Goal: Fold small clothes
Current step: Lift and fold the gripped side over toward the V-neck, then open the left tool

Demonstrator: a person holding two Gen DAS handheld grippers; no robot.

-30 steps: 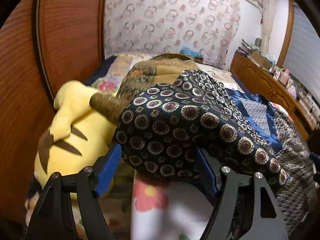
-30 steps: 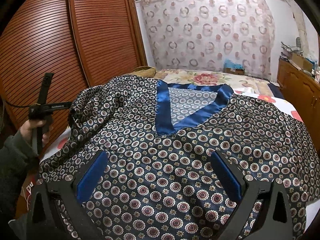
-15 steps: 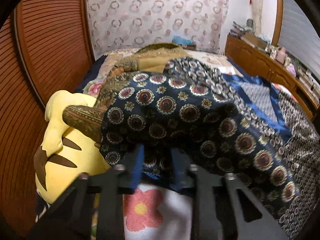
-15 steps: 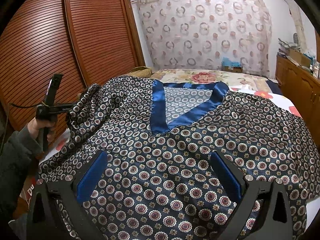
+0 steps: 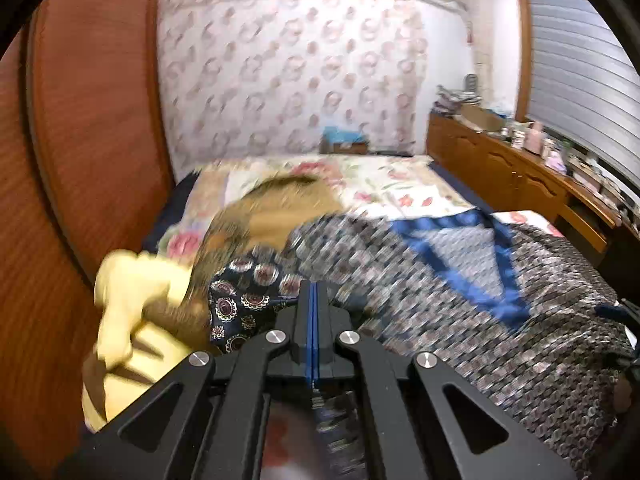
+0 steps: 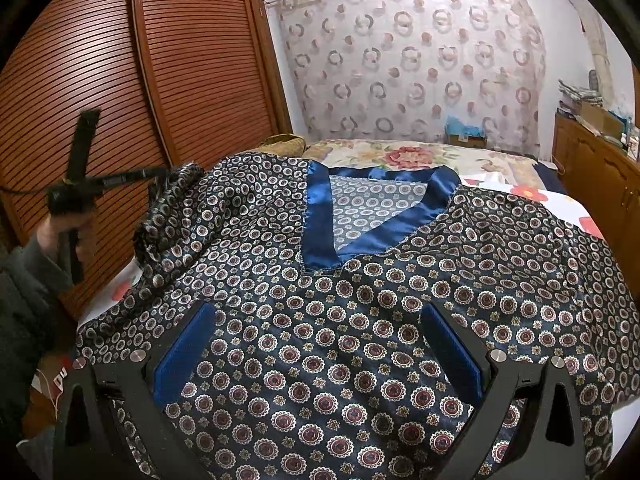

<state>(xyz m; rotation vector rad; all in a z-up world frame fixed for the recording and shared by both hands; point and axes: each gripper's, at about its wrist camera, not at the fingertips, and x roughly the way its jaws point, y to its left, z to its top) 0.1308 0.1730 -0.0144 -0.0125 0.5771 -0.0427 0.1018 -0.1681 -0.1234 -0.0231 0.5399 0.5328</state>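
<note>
A dark navy patterned top (image 6: 360, 320) with a blue satin V-neck (image 6: 320, 216) lies spread on the bed; it also shows in the left wrist view (image 5: 460, 300). My left gripper (image 5: 313, 292) is shut on the top's left sleeve (image 5: 248, 304) and holds it lifted; from the right wrist view the left gripper (image 6: 156, 174) holds that bunched sleeve (image 6: 172, 208) above the bed's left side. My right gripper (image 6: 316, 344) is open, hovering over the top's lower front, touching nothing.
A yellow plush toy (image 5: 132, 320) and a brown garment (image 5: 276, 212) lie at the bed's left. The floral bedsheet (image 6: 420, 156) extends behind. A wooden wardrobe (image 6: 120, 100) stands left, a wooden sideboard (image 5: 520, 176) right.
My left gripper closed on the sleeve and lifted it up and toward the top's middle. The right gripper has stayed open and nearly still.
</note>
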